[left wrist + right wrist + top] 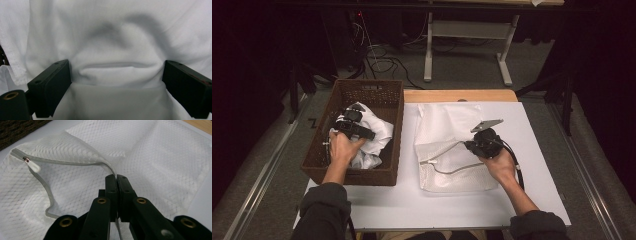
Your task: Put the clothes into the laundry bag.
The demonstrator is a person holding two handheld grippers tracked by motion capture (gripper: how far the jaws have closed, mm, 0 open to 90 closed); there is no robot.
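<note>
Reaching into the brown woven basket (388, 107) at the left of the table (542, 165), our left gripper (353, 120) stands with its jaws spread wide, pressed down into the white garment (110, 32) so that a soft fold bulges up between the pads without being pinched. Our right gripper (116, 178) is clenched on the zipper edge of the white mesh laundry bag (447, 150), which lies flat on the white tabletop to the right of the basket, holding its mouth lifted.

We judge the garment light, limp and easily bunched: it will sag and trail wherever it is not supported, so a thick gathered fold near its middle is the best hold, not a thin hem that could slip out. Its weave looks fine and smooth, matte, with a stitched hem showing at the left of the left gripper view.

The bag is thin netting with a diamond pattern, floppy, its grey zipper tape (62, 162) the only firmer line, ending in a small pale pull tab (33, 166). The basket is stiff, rectangular wicker.
</note>
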